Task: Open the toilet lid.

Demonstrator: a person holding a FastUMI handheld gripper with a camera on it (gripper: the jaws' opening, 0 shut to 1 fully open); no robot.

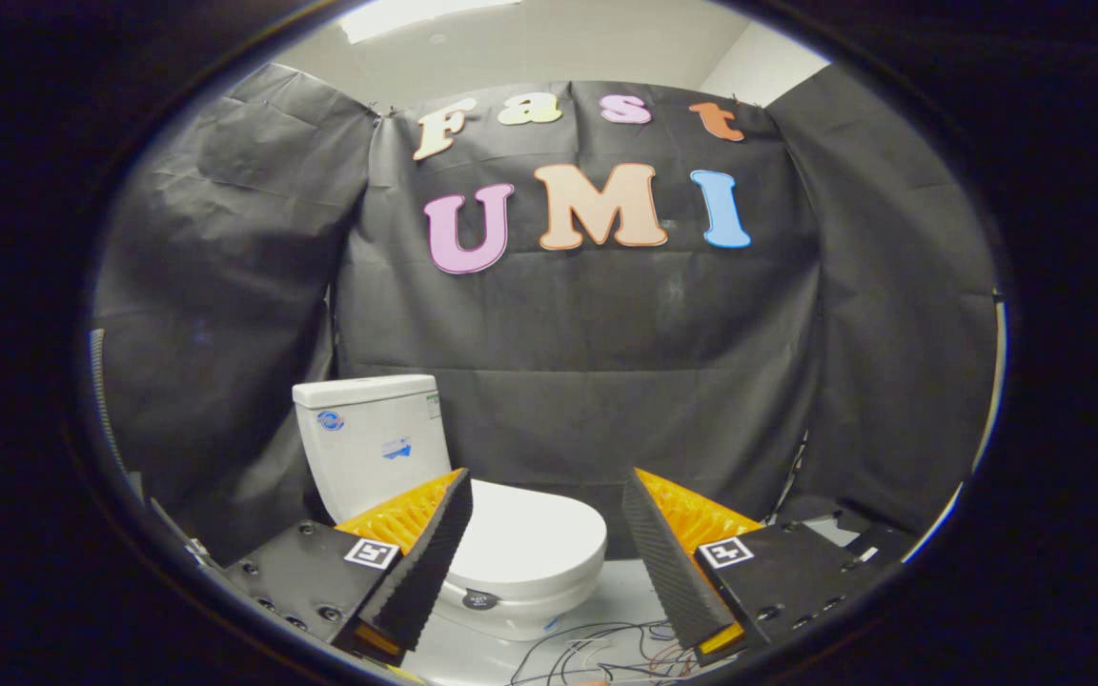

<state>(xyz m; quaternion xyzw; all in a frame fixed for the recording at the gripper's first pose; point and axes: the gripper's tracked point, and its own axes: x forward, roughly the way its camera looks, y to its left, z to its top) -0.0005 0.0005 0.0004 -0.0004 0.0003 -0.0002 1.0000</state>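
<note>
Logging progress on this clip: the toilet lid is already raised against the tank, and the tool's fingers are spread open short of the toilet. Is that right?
Not quite. In the gripper view the toilet lid is still down flat over the bowl, not raised against the tank. The rest holds: the tool has its fingers spread open, short of the toilet and touching nothing.

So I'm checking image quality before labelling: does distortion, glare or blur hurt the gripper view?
Gripper view: fisheye bends the booth wall; the toilet lid, down, is sharp and evenly lit without glare; the hand-held gripper is open, its fingers in focus; a bright ceiling light above is blown out.
</note>
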